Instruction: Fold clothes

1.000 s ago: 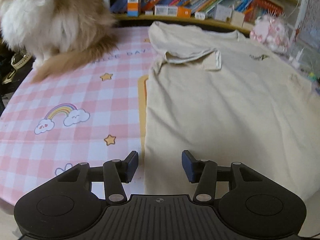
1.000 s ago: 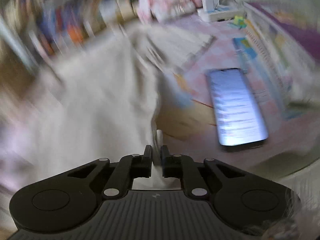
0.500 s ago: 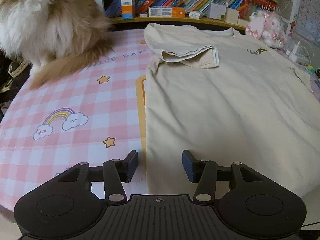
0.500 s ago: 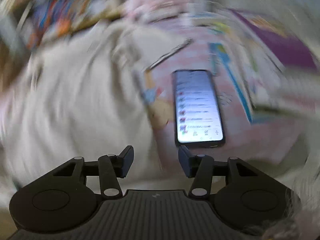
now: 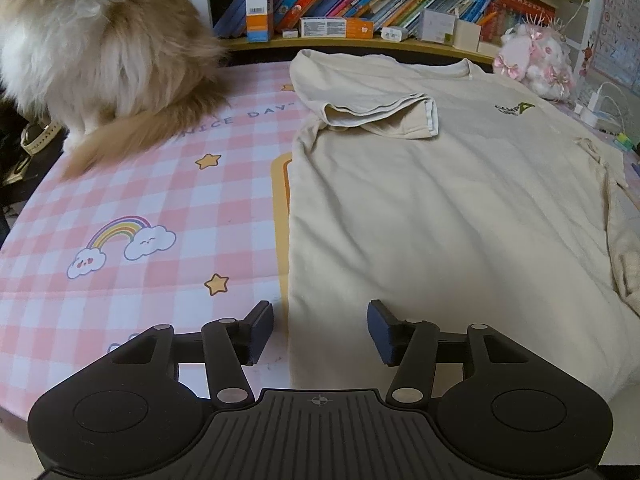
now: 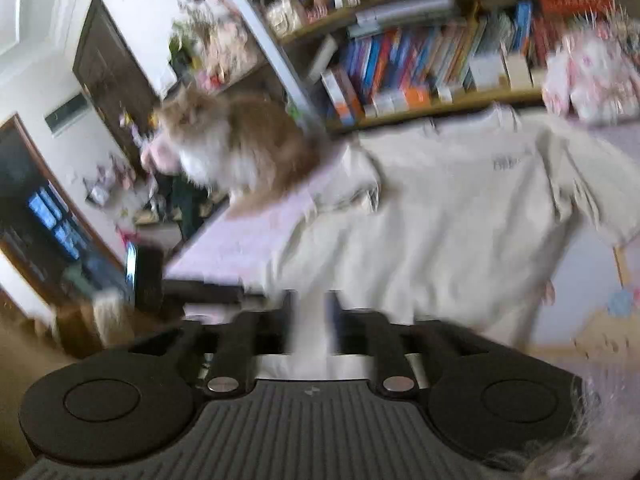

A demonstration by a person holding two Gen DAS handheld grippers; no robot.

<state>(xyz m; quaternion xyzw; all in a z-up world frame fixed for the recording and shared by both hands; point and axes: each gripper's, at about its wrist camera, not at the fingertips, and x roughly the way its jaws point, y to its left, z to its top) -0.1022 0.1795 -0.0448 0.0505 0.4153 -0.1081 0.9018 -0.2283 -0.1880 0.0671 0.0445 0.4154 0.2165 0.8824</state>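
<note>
A beige T-shirt (image 5: 440,208) lies flat, front up, on the pink checked tablecloth (image 5: 152,184), its left sleeve folded inward over the chest. My left gripper (image 5: 320,330) is open and empty, low over the shirt's bottom left corner. The shirt also shows in the blurred right wrist view (image 6: 440,220). My right gripper (image 6: 310,320) hovers at the shirt's bottom hem with its jaws a small gap apart; motion blur hides whether cloth is between them.
A fluffy orange and white cat (image 5: 92,52) sits on the table's far left corner, also in the right wrist view (image 6: 236,148). A bookshelf (image 5: 360,4) lines the back. A pink plush toy (image 5: 536,60) and a charger with cables (image 5: 600,100) sit at the far right.
My right gripper let go of the cloth, opened, and swung from the phone side to the shirt's bottom hem, its jaws now narrower. My left gripper stayed open, shifting slightly.
</note>
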